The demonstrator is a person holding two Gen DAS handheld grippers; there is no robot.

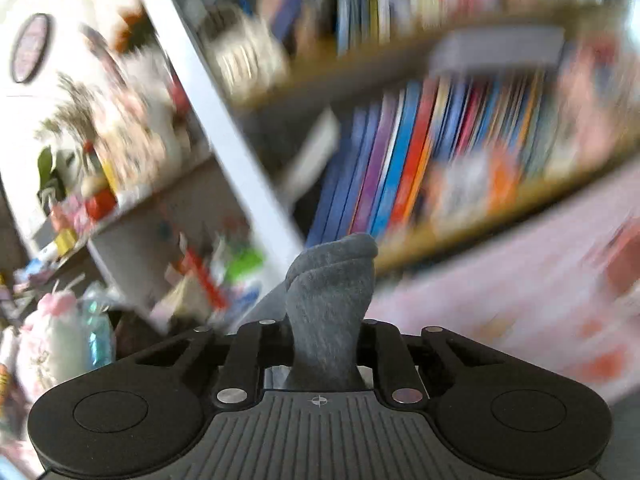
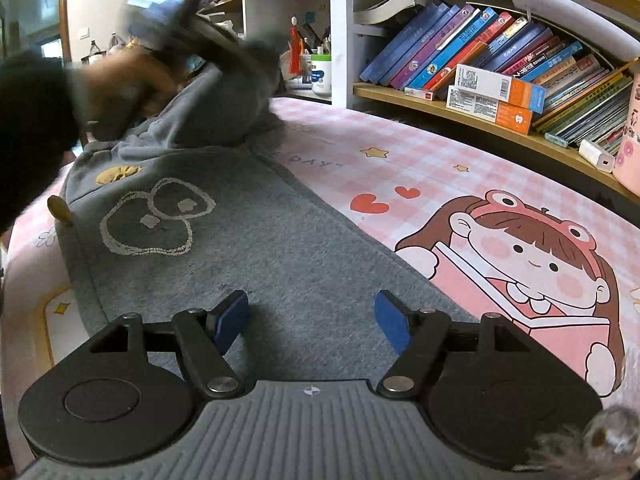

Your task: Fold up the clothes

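Left wrist view: I see my left gripper (image 1: 326, 332) clamped on a bunched fold of the grey garment (image 1: 332, 300), which stands up between the two fingers and rises above them. Everything behind it is heavily blurred. I can make out a row of colourful books (image 1: 400, 160) on a wooden shelf (image 1: 460, 224), a white upright panel (image 1: 224, 136) beside them, and a pink surface at the lower right; finer detail cannot be told.

Right wrist view: my right gripper (image 2: 312, 320) has its blue-padded fingers (image 2: 394, 322) wide apart with nothing between them, positioned above the lower part of the grey garment (image 2: 260, 248). The garment lies spread on the pink checked bed sheet (image 2: 400, 152), with a white outline drawing (image 2: 154, 216) facing up. Its far end is lifted and bunched where the left gripper (image 2: 240, 56), blurred, and the person's hand (image 2: 132, 76) meet it at upper left. A cartoon girl print (image 2: 520, 264) lies on the sheet to the right of the garment. Leaning books (image 2: 460, 48) and two orange-and-white boxes (image 2: 496, 96) sit on the curved wooden shelf (image 2: 500, 132) behind the bed.
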